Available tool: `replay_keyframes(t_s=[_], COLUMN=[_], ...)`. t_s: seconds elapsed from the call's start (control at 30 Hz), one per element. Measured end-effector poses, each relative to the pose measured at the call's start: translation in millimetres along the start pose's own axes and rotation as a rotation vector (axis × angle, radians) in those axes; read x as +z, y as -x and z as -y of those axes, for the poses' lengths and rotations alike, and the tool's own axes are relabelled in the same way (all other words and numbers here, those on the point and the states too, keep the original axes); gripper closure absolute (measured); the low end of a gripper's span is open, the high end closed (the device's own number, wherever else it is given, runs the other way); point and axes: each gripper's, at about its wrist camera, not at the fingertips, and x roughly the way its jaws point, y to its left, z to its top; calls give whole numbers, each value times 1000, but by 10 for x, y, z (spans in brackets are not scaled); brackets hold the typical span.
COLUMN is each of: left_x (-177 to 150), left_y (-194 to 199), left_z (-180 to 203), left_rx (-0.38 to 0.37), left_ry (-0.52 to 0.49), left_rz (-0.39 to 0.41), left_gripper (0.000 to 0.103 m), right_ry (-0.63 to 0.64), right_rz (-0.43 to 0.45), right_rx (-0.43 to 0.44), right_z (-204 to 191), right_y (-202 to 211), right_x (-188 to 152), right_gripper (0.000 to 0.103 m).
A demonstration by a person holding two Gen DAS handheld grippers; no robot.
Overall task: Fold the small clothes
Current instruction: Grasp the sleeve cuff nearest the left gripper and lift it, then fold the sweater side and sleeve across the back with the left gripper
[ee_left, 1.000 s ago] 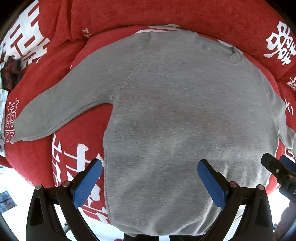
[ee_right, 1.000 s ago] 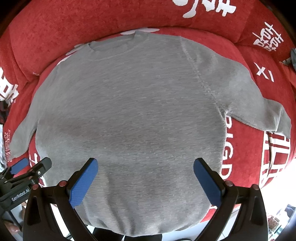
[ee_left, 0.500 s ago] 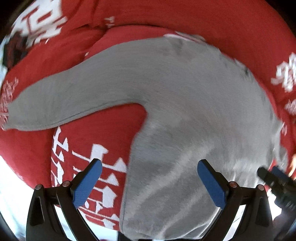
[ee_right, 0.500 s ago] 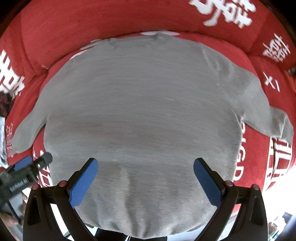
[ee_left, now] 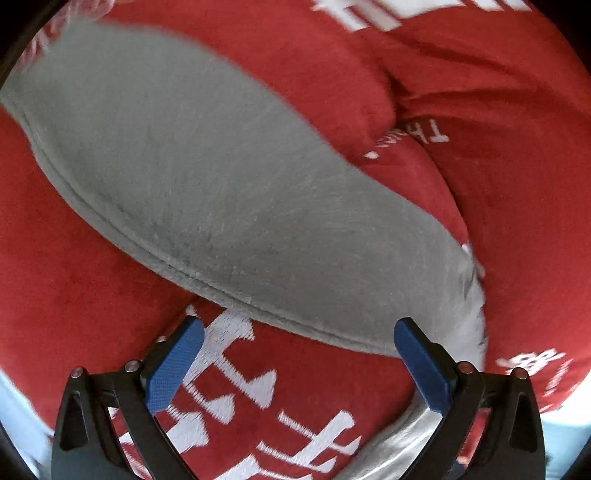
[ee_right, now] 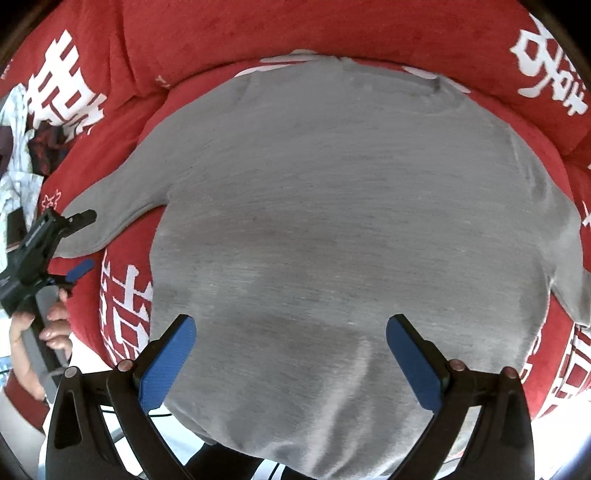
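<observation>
A grey long-sleeved sweater (ee_right: 343, 221) lies spread flat on a red sofa seat, neckline at the far side. Its left sleeve (ee_left: 207, 192) fills the left wrist view, running from upper left to lower right. My left gripper (ee_left: 295, 362) hovers open just in front of the sleeve's seam edge, nothing between its blue pads. In the right wrist view the left gripper (ee_right: 79, 243) shows at the sleeve's cuff, held by a hand (ee_right: 40, 332). My right gripper (ee_right: 290, 354) stands open over the sweater's lower body, near the hem.
The red sofa cushions (ee_right: 280, 33) with white printed characters ring the sweater at the back and sides. A patterned cloth bundle (ee_right: 22, 147) lies at the sofa's far left. The seat's front edge drops off below the hem.
My left gripper has swung left from the sweater's hem to the left sleeve, which now fills its view. The right gripper's view has shifted a little left over the body.
</observation>
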Motion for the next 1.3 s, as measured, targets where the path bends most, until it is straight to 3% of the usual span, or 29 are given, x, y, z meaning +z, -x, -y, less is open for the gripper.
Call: replay_keyframes(t_s=[0.1, 0.2, 0.27, 0.33, 0.4, 0.5, 0.7, 0.87, 1.0, 1.17, 1.3], left_x=[112, 171, 242, 308, 345, 360, 168, -60, -435, -1127, -1741], left_y=[-30, 70, 160, 168, 139, 199, 503, 672, 684, 237, -412], left_z=[-10, -22, -8, -54, -127, -99, 493, 1238, 1901, 2743, 3113], left_rx=[-52, -57, -4, 16, -24, 7, 73, 9, -58, -124, -90], left_ry=[9, 46, 47, 59, 72, 12, -281, -524, -704, -877, -1001], left_rz=[21, 86, 146, 153, 136, 168, 293, 341, 356, 270, 144], left_gripper=[0, 2, 24, 68, 96, 96, 96, 96, 96, 96, 96], right_ry=[8, 9, 11, 13, 13, 2, -51, -88, -149, -230, -309], right_rz=[-7, -14, -15, -9, -4, -5, 13, 48, 70, 94, 115], right_rx=[0, -4, -4, -2, 2, 4, 6, 4, 21, 22, 8], right_z=[-66, -128, -174, -218, -245, -244, -137, 34, 291, 746, 1229], right_y=[-34, -69, -77, -73, -62, -46, 15, 86, 142, 245, 323], right_x=[11, 27, 30, 18, -2, -41, -172, -277, -359, -425, -528], right_gripper=[0, 0, 0, 0, 0, 0, 0, 0, 0, 0, 0])
